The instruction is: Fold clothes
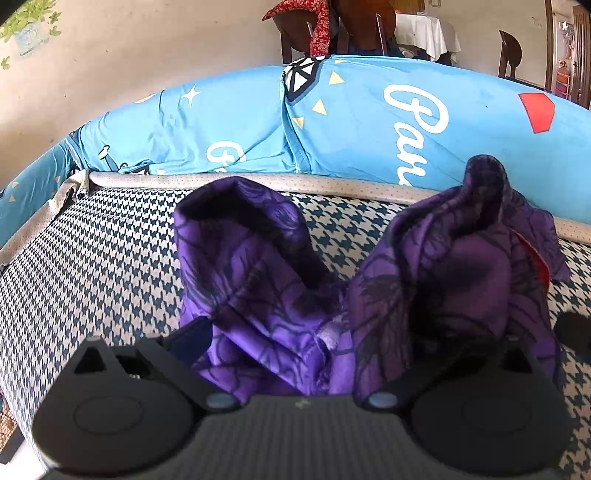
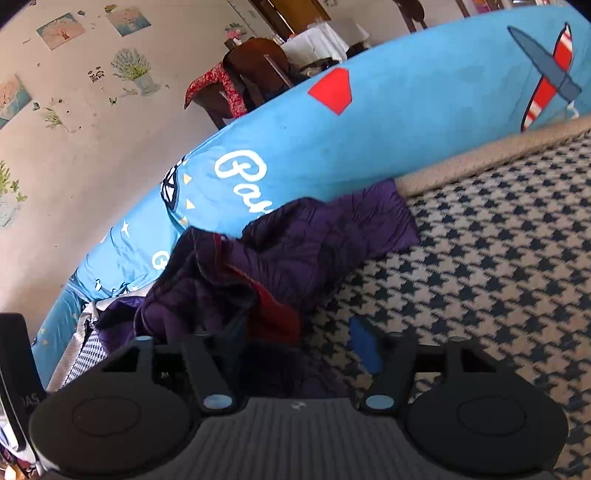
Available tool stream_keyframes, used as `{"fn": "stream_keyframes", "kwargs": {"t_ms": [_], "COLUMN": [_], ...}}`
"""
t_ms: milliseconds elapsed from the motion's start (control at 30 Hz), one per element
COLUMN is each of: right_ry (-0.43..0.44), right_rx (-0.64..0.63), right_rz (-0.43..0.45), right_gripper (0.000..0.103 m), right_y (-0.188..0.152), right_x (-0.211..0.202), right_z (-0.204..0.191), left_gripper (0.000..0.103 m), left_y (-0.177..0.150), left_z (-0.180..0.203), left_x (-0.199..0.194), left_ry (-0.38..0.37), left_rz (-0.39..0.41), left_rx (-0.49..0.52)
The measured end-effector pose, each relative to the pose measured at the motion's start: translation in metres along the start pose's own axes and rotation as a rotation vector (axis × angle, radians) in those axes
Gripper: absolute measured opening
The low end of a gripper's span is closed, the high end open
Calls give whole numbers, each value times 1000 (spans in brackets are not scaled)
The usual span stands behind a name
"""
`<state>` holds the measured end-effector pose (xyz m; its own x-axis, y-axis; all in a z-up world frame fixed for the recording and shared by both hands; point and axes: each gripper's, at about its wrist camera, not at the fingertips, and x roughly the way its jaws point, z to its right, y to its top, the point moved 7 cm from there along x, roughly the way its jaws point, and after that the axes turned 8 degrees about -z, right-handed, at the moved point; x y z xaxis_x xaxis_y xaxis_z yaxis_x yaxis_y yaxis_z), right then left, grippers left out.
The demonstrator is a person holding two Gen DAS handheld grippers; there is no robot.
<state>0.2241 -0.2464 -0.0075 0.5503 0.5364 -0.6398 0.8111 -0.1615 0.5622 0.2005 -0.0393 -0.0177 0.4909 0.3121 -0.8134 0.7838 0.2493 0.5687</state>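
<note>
Left gripper (image 1: 295, 347): its fingers are buried in a purple garment (image 1: 280, 280), so whether the jaws clamp the cloth or stand apart cannot be told. The garment is bunched and heaped on a houndstooth cushion (image 1: 103, 266), rising in two peaks, with a strip of red lining (image 1: 540, 267) showing at the right. Right gripper (image 2: 299, 354): jaws stand wide apart; the inner finger lies against a dark fold of the same garment (image 2: 314, 236), the outer, blue-padded finger (image 2: 364, 349) rests over bare cushion. Nothing is pinched between them. Behind the heap, a blue printed cover (image 1: 369, 122) stands along the cushion's beige edging (image 1: 332, 186). Wooden chairs (image 1: 332, 29) stand beyond.
</note>
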Motion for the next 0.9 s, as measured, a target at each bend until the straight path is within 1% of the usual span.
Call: {"fn": "stream_keyframes", "kwargs": {"t_ms": [33, 67, 233, 400, 600, 700, 900], "right_ry": [1, -4, -27, -16, -2, 3, 46], "right_rx": [0, -2, -7, 18, 48, 55, 47], "right_rz": [-8, -17, -51, -71, -58, -51, -26], "right_gripper": [72, 74, 74, 75, 79, 82, 82], "right_y": [-2, -4, -10, -15, -17, -19, -17], "right_x": [3, 6, 24, 39, 55, 62, 72], "right_z": [0, 0, 0, 0, -4, -6, -10], "left_gripper": [103, 103, 103, 103, 103, 103, 103], "left_y": [1, 2, 5, 5, 3, 4, 4], "left_z": [-2, -3, -11, -18, -30, -33, -42], "left_x": [1, 2, 7, 11, 17, 18, 15], "left_ry": [-2, -5, -23, -57, -103, -108, -105], "left_rz": [-1, -1, -5, -5, -26, -35, -26], "left_rx": [-1, -2, -8, -19, -68, -77, -85]}}
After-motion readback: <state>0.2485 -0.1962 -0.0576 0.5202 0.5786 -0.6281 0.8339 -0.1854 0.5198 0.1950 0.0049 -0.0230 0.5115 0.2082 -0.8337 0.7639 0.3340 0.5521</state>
